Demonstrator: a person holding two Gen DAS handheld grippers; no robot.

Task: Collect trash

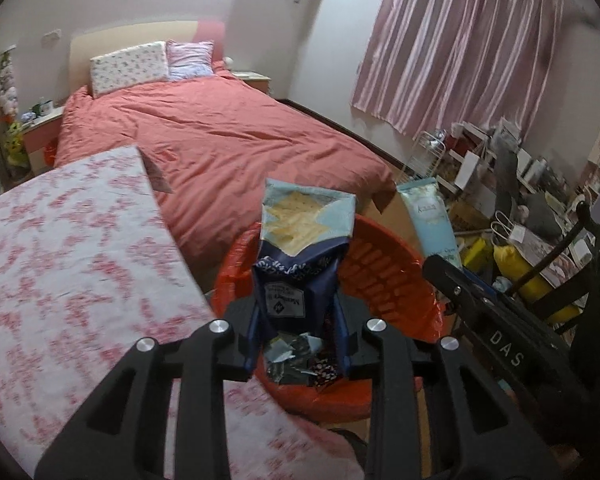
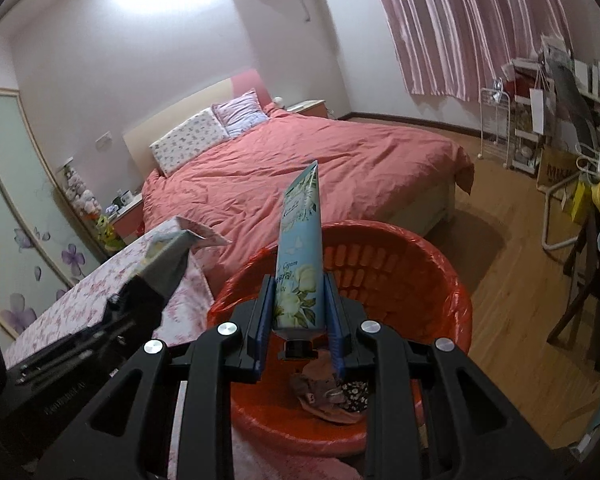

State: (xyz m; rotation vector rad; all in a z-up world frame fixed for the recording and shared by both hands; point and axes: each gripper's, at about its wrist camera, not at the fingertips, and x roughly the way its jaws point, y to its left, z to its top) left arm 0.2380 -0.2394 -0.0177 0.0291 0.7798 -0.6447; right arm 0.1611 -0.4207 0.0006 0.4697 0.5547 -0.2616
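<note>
My left gripper [image 1: 298, 320] is shut on a crumpled blue cracker bag [image 1: 306, 224], which stands upright between the pads over the orange lined bin [image 1: 384, 272]. My right gripper [image 2: 298, 312] is shut on a pale blue hand-cream tube [image 2: 300, 248], cap end down, also above the bin [image 2: 420, 272]. Wrappers and scraps [image 2: 328, 392] lie on the bin's bottom. In the left wrist view the right gripper [image 1: 436, 266] and its tube [image 1: 430, 216] show at the right. In the right wrist view the left gripper [image 2: 140, 292] shows at the left with the bag's silver back [image 2: 168, 256].
A table with a pink floral cloth [image 1: 60, 260] stands just left of the bin. Behind is a bed with a red cover [image 1: 228, 136]. Shelves, bags and boxes [image 1: 520, 184] crowd the right wall, with a dark chair [image 2: 592, 280] nearer. Wooden floor [image 2: 500, 272] lies right of the bin.
</note>
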